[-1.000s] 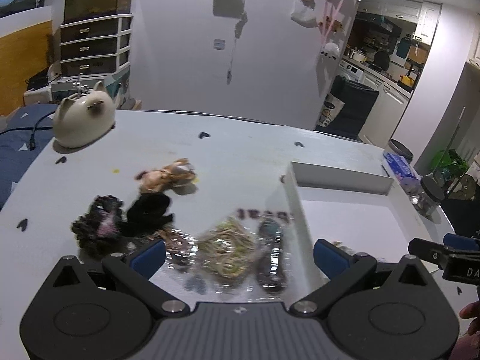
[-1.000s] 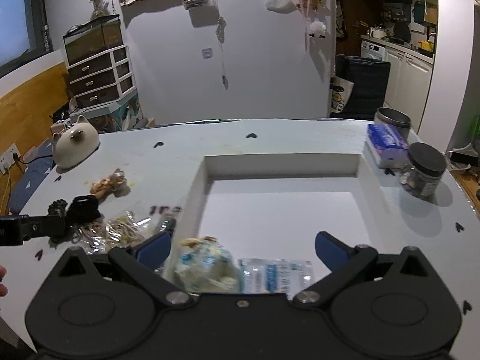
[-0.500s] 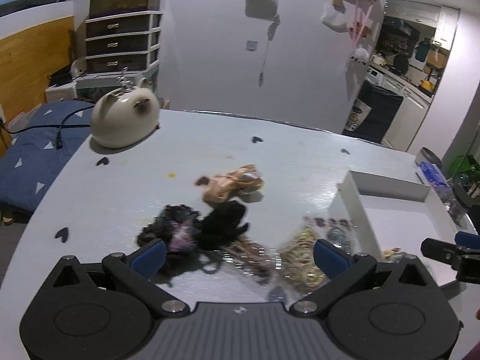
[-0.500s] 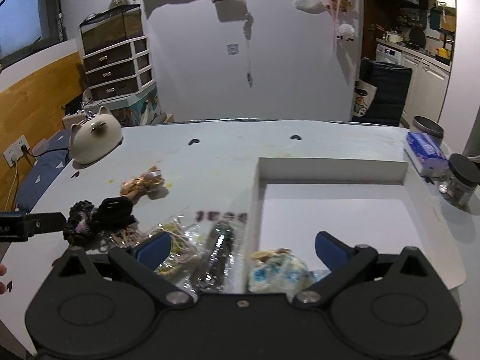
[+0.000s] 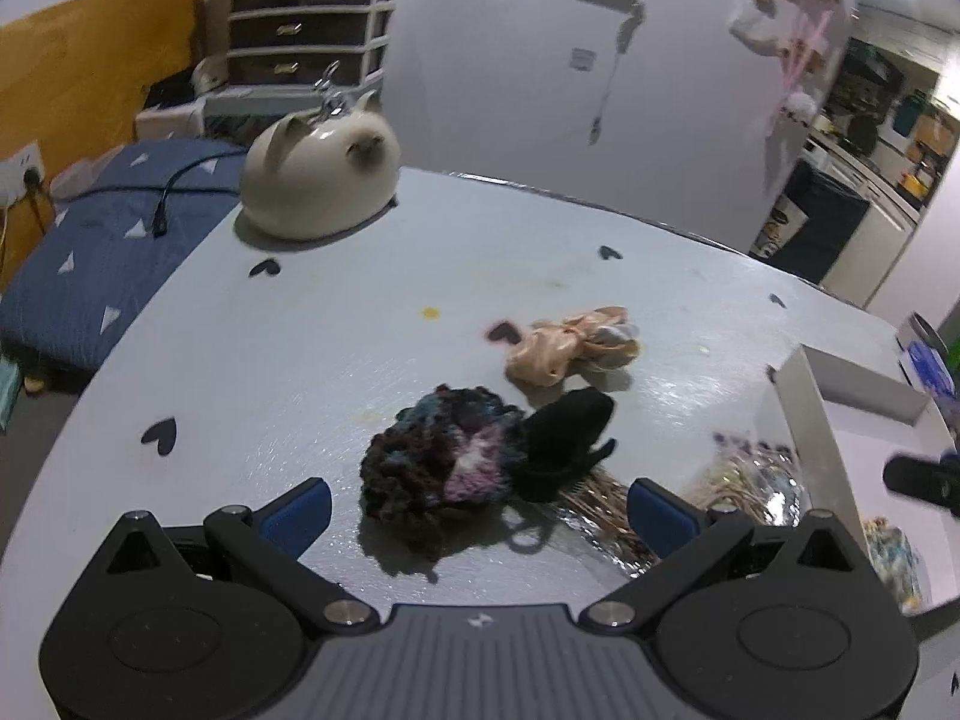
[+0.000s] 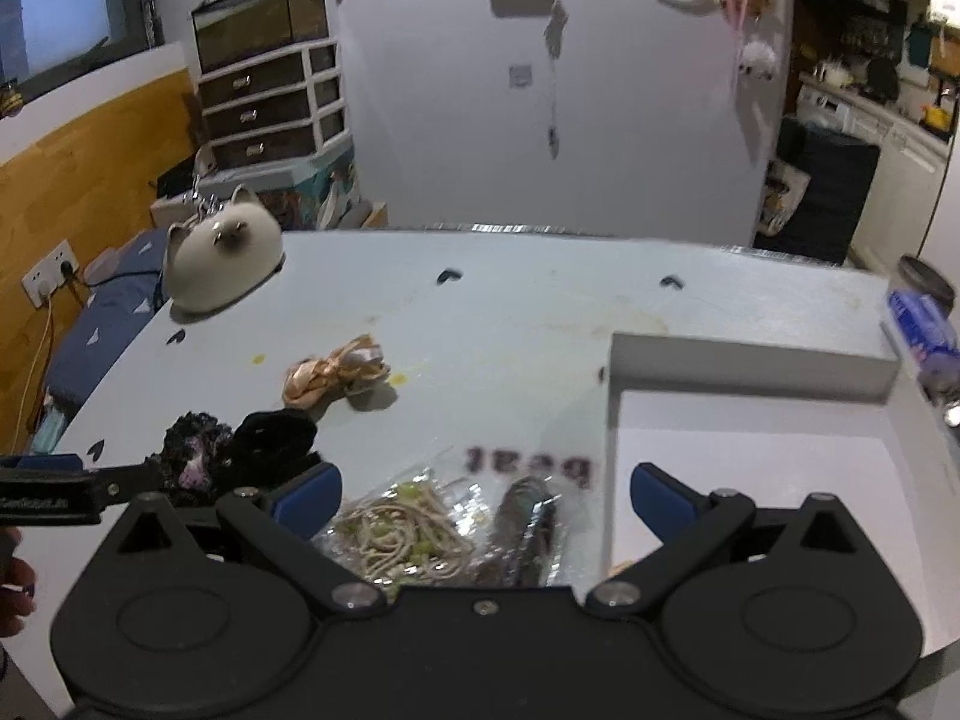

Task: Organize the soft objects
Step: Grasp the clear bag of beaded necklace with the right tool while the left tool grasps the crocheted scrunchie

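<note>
My left gripper [image 5: 479,507] is open, its blue pads either side of a dark multicoloured crocheted scrunchie [image 5: 441,465] on the table. A black scrunchie [image 5: 567,435] touches it on the right, and a peach satin scrunchie [image 5: 570,345] lies farther back. My right gripper [image 6: 485,495] is open above a clear bag of beige hair ties [image 6: 399,531] and a dark item in plastic [image 6: 528,525]. In the right wrist view the same crocheted scrunchie [image 6: 195,453], black scrunchie [image 6: 276,438] and peach scrunchie [image 6: 333,372] lie to the left. A white tray [image 6: 750,366] stands at the right.
A cream cat-shaped ceramic pot [image 5: 321,183] stands at the table's far left corner. A blue packet [image 6: 921,327] and a dark tin [image 6: 924,279] sit beyond the tray. A patterned soft item [image 5: 894,558] lies in the tray's near corner. Small heart stickers dot the table.
Both grippers swung left. The left one now frames the crocheted scrunchie instead of the bags; the right one moved from over the tray to over the plastic bags.
</note>
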Tool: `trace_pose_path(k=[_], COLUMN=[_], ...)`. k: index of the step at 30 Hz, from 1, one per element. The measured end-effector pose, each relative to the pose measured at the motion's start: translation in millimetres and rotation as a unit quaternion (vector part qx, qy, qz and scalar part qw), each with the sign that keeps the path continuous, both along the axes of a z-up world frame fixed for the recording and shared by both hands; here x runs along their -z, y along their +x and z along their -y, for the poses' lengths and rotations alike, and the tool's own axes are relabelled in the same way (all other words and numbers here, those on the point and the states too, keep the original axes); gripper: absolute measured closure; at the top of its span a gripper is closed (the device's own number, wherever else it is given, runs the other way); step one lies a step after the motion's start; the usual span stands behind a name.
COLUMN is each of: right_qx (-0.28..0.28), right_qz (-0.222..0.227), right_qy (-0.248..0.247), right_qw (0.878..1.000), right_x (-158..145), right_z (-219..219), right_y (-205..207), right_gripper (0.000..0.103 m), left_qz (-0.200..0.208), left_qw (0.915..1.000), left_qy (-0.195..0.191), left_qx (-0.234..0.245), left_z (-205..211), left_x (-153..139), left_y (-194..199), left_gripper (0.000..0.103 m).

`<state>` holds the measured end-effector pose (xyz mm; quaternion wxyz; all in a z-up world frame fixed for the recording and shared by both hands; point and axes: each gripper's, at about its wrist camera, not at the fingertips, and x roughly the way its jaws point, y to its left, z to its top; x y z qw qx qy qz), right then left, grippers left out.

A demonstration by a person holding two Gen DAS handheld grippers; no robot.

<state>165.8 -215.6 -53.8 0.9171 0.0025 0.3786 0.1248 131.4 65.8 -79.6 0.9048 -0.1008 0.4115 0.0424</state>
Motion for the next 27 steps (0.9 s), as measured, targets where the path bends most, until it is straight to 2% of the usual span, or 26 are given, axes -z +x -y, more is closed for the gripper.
trace_pose_path(k=[5,12,15,18,24,27], right_qx=[0.004,0.002,-0.027,-0.024,0.001,0.029], right_qz=[-0.057,-0.118,-0.184,-0.23,-0.255,-0.253], right_qy=[0.02,0.031,0.075,0.099,0.13,0.148], right_qw=[0.998,0.993,0.98,0.968,0.958,0.956], right_x=[15,39,57,75,90,90], right_z=[-8,-22,-25,-27,-30,-29], right_y=[17,39,49,57,76,92], right_gripper=[0.0,0.0,0.0,0.0,0.0,0.0], left_qz=[-0.006,-0.018,-0.026,-0.032,-0.043,-0.046], left_qw=[0.9996,0.9993,0.9991,0.9989,0.9984,0.9982], left_qy=[-0.007,-0.001,-0.003,-0.005,-0.009,-0.014], left_qx=[-0.027,-0.032,-0.032,-0.033,-0.036,-0.037], left_z=[-14,-23,-25,-28,-32,-35], left_x=[11,27,32,36,44,46], left_y=[14,35,41,44,46,47], left_gripper=[0.0,0.0,0.0,0.0,0.0,0.0])
